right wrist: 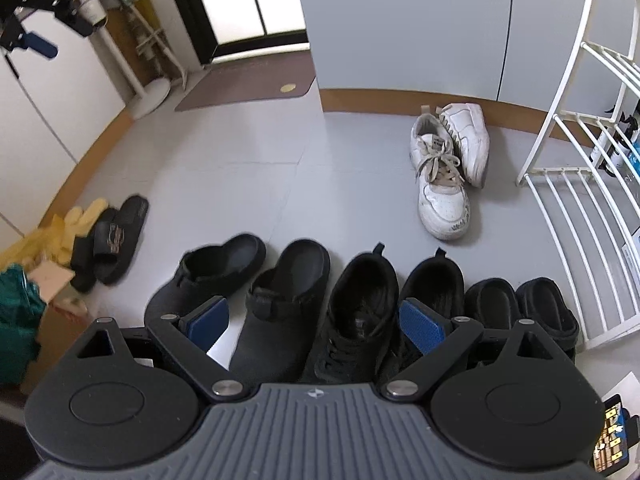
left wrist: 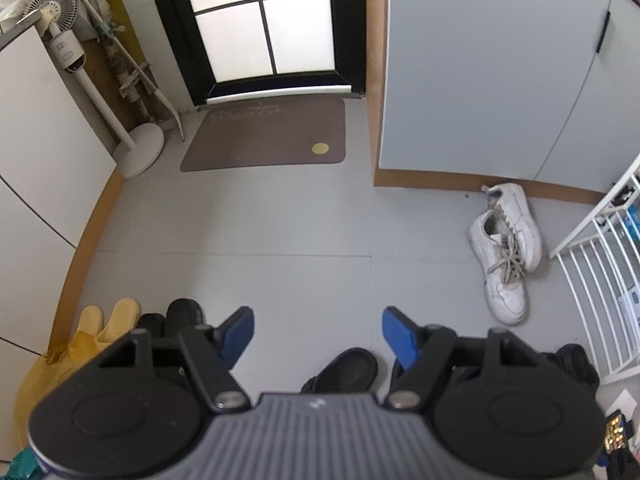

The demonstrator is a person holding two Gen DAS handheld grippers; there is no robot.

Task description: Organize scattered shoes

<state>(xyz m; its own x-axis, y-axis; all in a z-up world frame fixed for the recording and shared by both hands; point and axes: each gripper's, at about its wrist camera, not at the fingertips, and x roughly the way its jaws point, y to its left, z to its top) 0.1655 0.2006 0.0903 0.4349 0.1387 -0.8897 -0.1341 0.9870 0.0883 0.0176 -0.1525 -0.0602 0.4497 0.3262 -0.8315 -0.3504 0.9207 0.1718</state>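
A row of black shoes lies along the near floor: two clogs (right wrist: 224, 272), a laced sneaker pair (right wrist: 356, 304) and a small pair of slip-ons (right wrist: 520, 304). My right gripper (right wrist: 316, 324) hovers open above this row, gripping nothing. A white sneaker pair (right wrist: 448, 168) lies crossed near the cabinet base; the left wrist view shows the white sneakers (left wrist: 506, 248) at right. Black slides (right wrist: 114, 240) rest at the left wall beside something yellow. My left gripper (left wrist: 318, 334) hangs high over bare floor, open and empty, with a black clog (left wrist: 348, 370) below it.
A white wire rack (right wrist: 580, 184) stands on the right. A grey cabinet (left wrist: 480, 80) fills the back right, with a brown door mat (left wrist: 268, 136) before the glass door. A fan stand (left wrist: 138, 148) and a yellow bag (left wrist: 48, 368) sit along the left wall.
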